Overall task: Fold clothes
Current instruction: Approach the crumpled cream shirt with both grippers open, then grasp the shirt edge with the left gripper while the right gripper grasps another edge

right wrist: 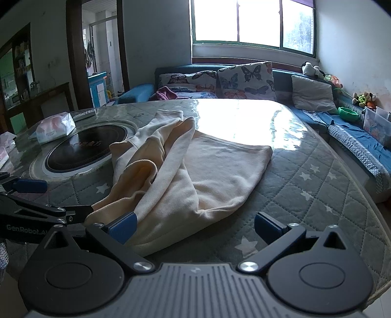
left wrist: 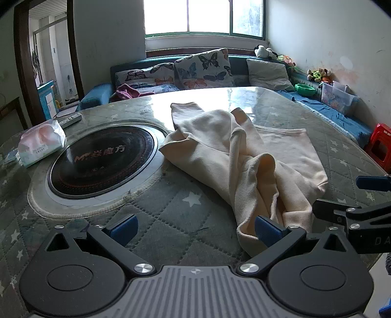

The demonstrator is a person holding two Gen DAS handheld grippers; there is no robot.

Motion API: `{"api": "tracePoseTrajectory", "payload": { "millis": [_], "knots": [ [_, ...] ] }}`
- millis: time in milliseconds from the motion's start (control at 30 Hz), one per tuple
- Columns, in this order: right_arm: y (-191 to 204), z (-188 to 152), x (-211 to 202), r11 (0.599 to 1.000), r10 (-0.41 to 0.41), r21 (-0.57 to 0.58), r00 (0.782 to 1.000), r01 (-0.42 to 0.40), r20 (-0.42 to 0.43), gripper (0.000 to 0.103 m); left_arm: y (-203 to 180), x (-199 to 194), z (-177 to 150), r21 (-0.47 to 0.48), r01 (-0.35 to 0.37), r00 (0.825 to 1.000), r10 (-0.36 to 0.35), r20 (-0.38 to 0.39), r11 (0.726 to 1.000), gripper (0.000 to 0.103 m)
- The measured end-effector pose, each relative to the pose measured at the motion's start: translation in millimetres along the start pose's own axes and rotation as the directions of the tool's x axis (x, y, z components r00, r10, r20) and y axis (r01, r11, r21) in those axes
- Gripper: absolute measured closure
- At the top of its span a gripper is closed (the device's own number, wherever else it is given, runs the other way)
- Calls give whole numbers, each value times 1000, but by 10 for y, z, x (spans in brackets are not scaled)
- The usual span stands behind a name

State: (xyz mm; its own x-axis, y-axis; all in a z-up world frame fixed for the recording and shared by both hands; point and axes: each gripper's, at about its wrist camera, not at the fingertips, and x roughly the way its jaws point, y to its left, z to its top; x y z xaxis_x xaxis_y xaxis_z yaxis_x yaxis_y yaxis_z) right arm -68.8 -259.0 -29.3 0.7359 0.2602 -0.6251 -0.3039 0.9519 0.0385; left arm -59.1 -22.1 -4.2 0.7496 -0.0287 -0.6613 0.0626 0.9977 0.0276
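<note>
A cream garment [left wrist: 246, 156] lies crumpled on the counter [left wrist: 171, 210], which is covered by a grey quilted cloth with white stars under a clear sheet. In the left wrist view the garment fills the middle and runs toward 4 o'clock, its nearest fold ending at the inner side of the left gripper's [left wrist: 195, 228] right finger. The fingers [left wrist: 123, 227] are spread wide and hold nothing; only bare quilted counter sits between them.

In the right wrist view the garment [right wrist: 195, 171] sits at centre, with bunched folds toward 9 o'clock and a flatter panel spreading toward 2 o'clock. The right gripper [right wrist: 195, 228] also has its fingers [right wrist: 267, 226] spread apart; the left finger lies against the garment's near hem, with cloth reaching a little way into the gap (nothing is pinched).

Each gripper shows at the edge of the other's view: the right one at 3 o'clock in the left view, the left one at 9 o'clock in the right view.

A round black hotplate [left wrist: 102, 161] is set into the counter at 10 o'clock of the garment, one fold touching its pale rim. A tissue pack [left wrist: 41, 144] lies beyond it at 9 o'clock. A sofa [left wrist: 151, 73] with butterfly cushions stands behind the counter, below a bright window [left wrist: 202, 17].
</note>
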Motion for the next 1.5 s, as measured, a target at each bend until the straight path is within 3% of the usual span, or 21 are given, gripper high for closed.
{"api": "tracePoseTrajectory", "payload": {
  "millis": [900,1133,1367,1500],
  "knots": [
    [-62,254,218,1000,29,-6,999,-29,-14,0,151,158,333,-1,-12,999,12,30,1000,0],
    [-122,448,383,999,34,-20,999,-35,-16,0,103,268,541,35,25,997,-27,66,999,1],
    [-284,615,556,999,32,5,999,-32,-20,2,-13,491,866,73,123,986,-130,101,990,20],
    [-393,697,645,1000,19,21,1000,-19,-21,5,-113,707,1018,101,151,984,-159,84,983,24]
  ]
}}
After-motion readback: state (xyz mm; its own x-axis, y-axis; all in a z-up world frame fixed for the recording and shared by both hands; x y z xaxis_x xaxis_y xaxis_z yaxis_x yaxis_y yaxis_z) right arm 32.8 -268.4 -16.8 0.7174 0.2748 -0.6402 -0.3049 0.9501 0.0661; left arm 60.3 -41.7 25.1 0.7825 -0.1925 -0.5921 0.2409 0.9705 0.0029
